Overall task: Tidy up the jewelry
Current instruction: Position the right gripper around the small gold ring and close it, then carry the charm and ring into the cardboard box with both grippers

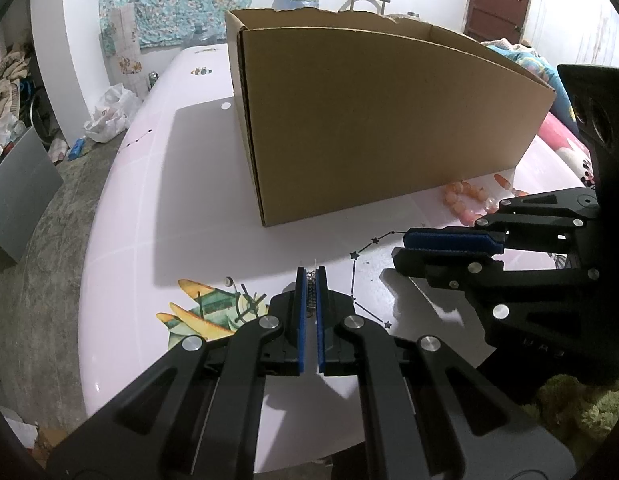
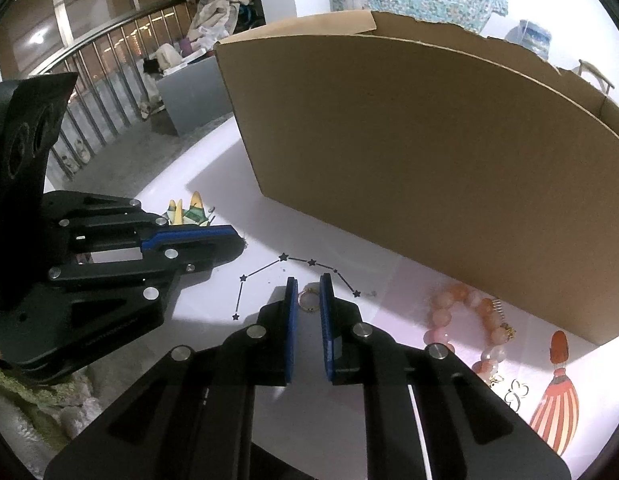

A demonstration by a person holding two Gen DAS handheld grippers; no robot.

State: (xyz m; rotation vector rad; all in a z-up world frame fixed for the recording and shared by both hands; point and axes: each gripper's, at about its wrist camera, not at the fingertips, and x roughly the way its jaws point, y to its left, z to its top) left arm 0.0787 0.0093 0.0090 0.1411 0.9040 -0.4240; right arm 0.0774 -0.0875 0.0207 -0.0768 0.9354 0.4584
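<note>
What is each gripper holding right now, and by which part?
Left gripper: a thin metal chain pinched between its jaws, which part unclear. Right gripper: nothing; its jaws straddle a gold ring.

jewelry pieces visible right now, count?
3: silver metal chain pinched in left gripper; small gold ring between right gripper fingers; orange-pink bead bracelet beside cardboard box. Box contents hidden.
</note>
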